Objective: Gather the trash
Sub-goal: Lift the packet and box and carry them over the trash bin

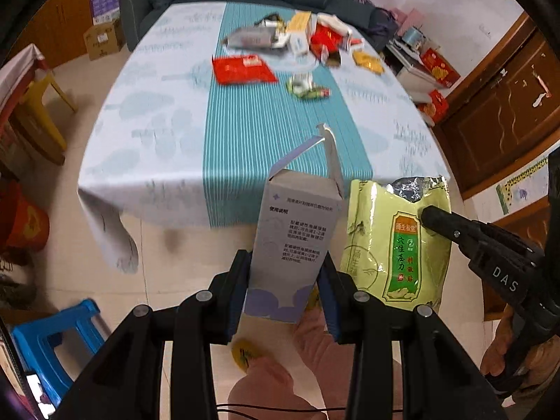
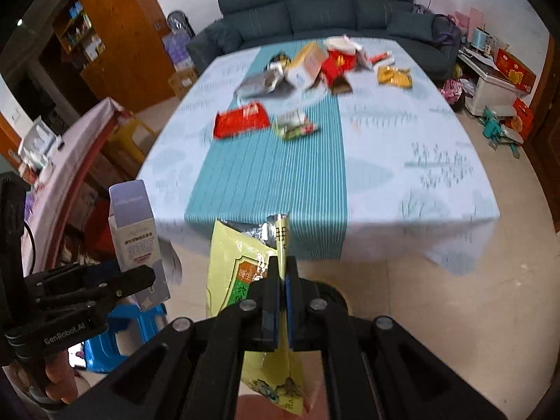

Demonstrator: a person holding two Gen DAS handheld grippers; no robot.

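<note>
Carton [image 1: 297,231] and pouch [image 2: 241,266] gripped, wrappers [image 2: 241,119] littering table [image 2: 420,175] beyond

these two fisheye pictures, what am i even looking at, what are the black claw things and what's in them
Each picture comes from a camera mounted on a tool a person carries, looking forward along its two black fingers. No robot arm is involved.

In the left wrist view, the left hand-held gripper is clamped on an open white and lilac carton. In the right wrist view, the right hand-held gripper pinches a torn yellow-green foil pouch. Each tool also shows at the edge of the other's picture.

Ahead is a table with a pale and teal striped cloth, still holding trash: a red packet, a crumpled green wrapper, and a blurred pile of boxes at the far end.
</note>
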